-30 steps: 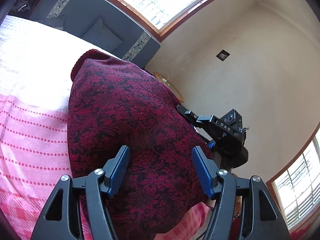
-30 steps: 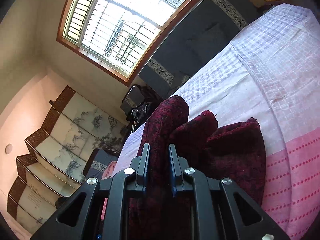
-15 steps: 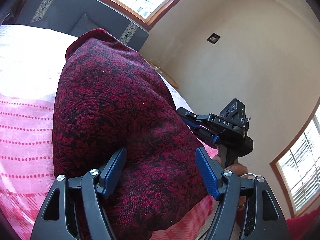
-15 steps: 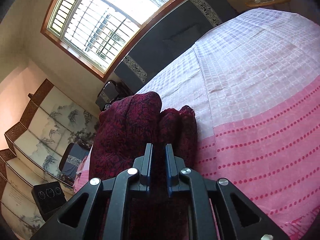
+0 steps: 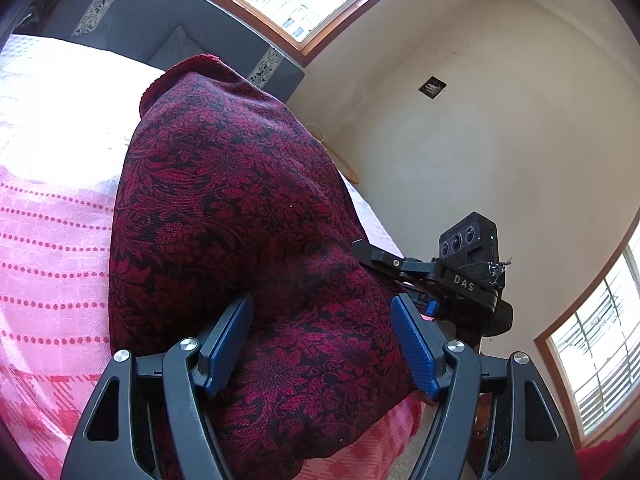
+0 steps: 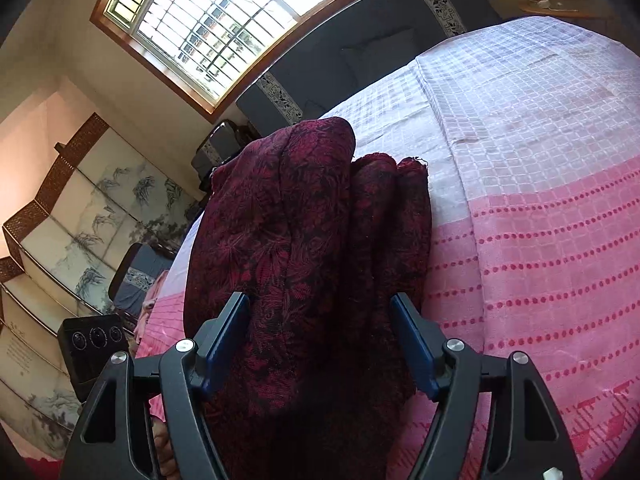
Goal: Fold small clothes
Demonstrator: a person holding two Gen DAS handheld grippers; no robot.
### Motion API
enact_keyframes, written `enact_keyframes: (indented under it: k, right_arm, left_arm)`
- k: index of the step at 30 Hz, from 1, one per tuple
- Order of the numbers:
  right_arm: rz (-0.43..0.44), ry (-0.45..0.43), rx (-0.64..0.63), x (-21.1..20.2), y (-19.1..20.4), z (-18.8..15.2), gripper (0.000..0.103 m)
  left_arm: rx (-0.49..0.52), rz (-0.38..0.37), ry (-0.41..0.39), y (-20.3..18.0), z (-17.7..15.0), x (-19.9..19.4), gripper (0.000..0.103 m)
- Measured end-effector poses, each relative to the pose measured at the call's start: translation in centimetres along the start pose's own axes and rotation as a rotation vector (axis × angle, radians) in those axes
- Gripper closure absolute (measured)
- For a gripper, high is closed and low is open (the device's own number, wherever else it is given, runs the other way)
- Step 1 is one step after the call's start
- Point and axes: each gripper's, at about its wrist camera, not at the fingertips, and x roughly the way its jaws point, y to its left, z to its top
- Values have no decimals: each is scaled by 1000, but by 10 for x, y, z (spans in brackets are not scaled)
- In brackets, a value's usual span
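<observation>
I hold a gripper in each hand over the bed. The bed has a pink and white cover with rows of red dots.

The dark red cloth with the flower pattern lies bunched in a tall heap on the pink part of the cover, right in front of me.

My left gripper has its jaws wide apart. The cloth bulges up between them, but I cannot tell if the blue pads press on it.

My right gripper has just been opening its jaws. The folded edge of the red cloth sits between them, and the pads stand loose at its sides.

From my left side I see the right gripper poking into the far side of the heap.

A blue sofa stands under the big window.
</observation>
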Motion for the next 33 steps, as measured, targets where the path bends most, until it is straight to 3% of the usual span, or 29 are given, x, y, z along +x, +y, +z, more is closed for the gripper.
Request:
enact_keyframes:
  k: [3,8,11,14,17,21,22,23,24,29,33]
  right_arm:
    - [-12,-3,-20,-3,4,1,73]
    - [-45,-20,-75,-14,15,8,76]
    - [-26,12,-52,-7,7,7,72]
    - [-14,-9,-40,-9,5,10,62]
    - [-26,-17,-60,-8,9,20,59]
    - [-27,53,-57,9,13,28,57]
    - [-24,57,-65,10,14,28,59]
    - [-23,57,-79,10,15,27,72]
    - [-23,50,-86,8,17,26,78]
    - [-49,-58,-119,-21,30,24,84]
    - [-52,-60,-129,-24,25,30,84]
  left_arm:
    - [-8,5,1,-1,3,-1,31]
    - [-8,4,-6,-2,3,-3,31]
    - [-2,10,-2,-1,3,-2,31]
    - [-3,7,-2,0,2,-3,30]
    - [-8,4,0,0,3,-3,30]
    - [-6,10,0,0,2,-3,30]
    - [-7,11,-1,0,2,-4,30]
    - [-10,8,-2,0,3,-4,30]
    - [-14,4,-3,0,3,-5,30]
    - [-11,-21,2,-5,7,-8,30]
    - [1,-17,31,-5,8,-3,29]
